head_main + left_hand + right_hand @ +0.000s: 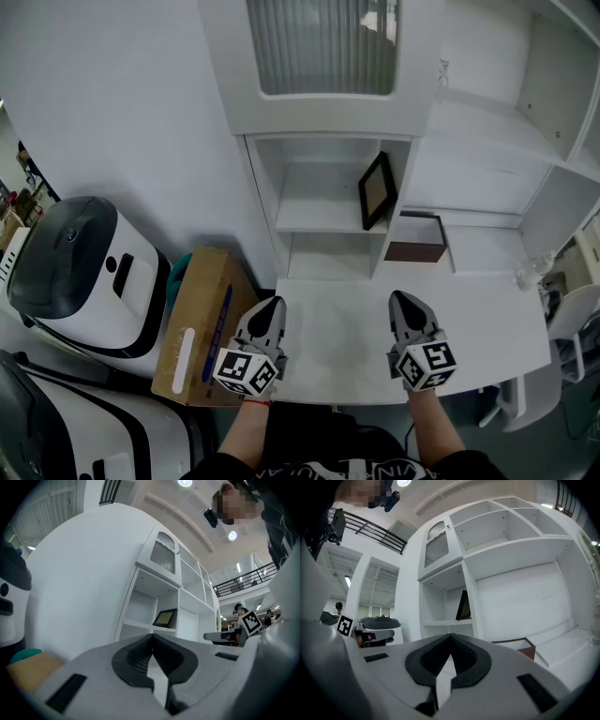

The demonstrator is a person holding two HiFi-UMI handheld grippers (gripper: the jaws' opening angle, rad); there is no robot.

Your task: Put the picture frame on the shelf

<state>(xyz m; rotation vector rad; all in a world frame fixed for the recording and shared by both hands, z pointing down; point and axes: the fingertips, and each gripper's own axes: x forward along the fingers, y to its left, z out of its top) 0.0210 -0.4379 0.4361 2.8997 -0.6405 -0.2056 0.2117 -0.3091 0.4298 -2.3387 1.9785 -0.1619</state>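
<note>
The black picture frame (pixel 377 189) stands leaning on the white shelf board (pixel 314 220) of the narrow cubby, against its right wall; it also shows in the left gripper view as the frame (pixel 165 618) and edge-on in the right gripper view as the frame (pixel 463 605). My left gripper (pixel 273 307) and right gripper (pixel 400 300) hover side by side over the white desk (pixel 328 347), well short of the shelf. Both are shut, tips touching, with nothing held.
A dark brown open box (pixel 416 238) sits on the desk right of the cubby. A cardboard box (pixel 197 323) and white-and-black machines (pixel 84 272) stand on the floor at left. A clear glass object (pixel 528 275) is at the desk's right edge.
</note>
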